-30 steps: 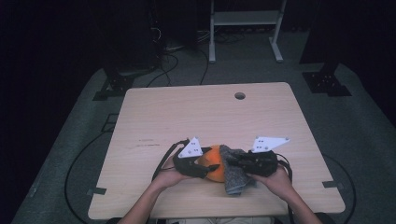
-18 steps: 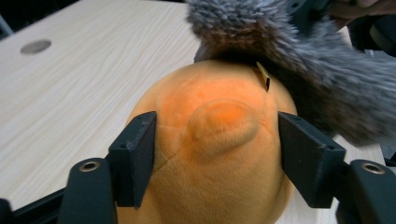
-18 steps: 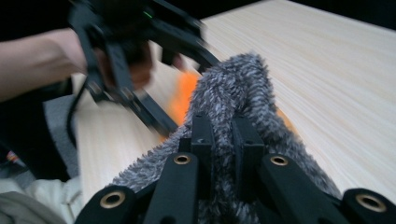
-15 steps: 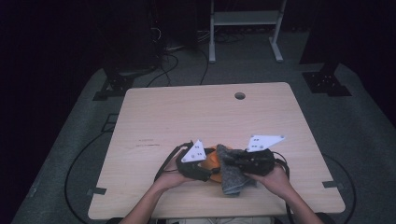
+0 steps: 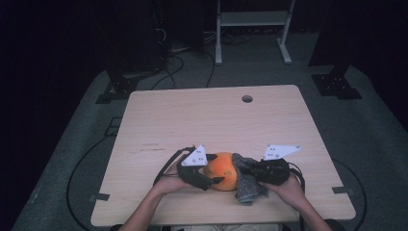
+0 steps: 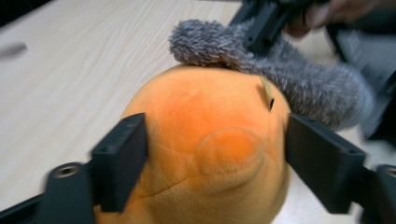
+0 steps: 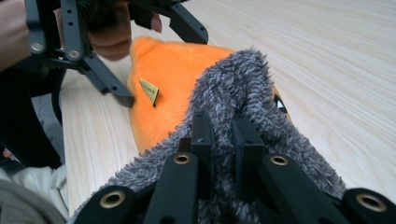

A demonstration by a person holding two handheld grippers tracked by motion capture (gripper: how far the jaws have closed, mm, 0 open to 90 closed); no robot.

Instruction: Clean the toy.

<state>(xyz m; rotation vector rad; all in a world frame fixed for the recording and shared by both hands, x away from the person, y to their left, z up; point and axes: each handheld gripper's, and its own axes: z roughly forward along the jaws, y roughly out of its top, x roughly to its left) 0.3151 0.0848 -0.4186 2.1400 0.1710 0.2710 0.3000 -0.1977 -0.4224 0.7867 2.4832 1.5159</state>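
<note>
An orange plush toy [image 5: 222, 172] lies near the table's front edge, with a small tan tag [image 7: 149, 91] on its side. My left gripper [image 5: 216, 180] has one pad [image 6: 122, 161] on each side of the plush [image 6: 210, 154] and still presses it. Its jaws have just been opening wider. A grey fuzzy cloth [image 5: 248, 188] drapes over the plush's right end. My right gripper [image 7: 222, 135] is shut on a fold of that cloth [image 7: 243, 84] and comes in from the right [image 5: 246, 169].
The light wood table [image 5: 211, 120] has a round cable hole [image 5: 247, 98] near its far edge. A white metal stand [image 5: 250, 21] and cables sit on the dark floor beyond. The person's forearms enter from the bottom edge.
The right gripper has drawn the grey cloth back to the right and slightly lower, so more orange plush shows. The left gripper's jaws stand wider around the plush.
</note>
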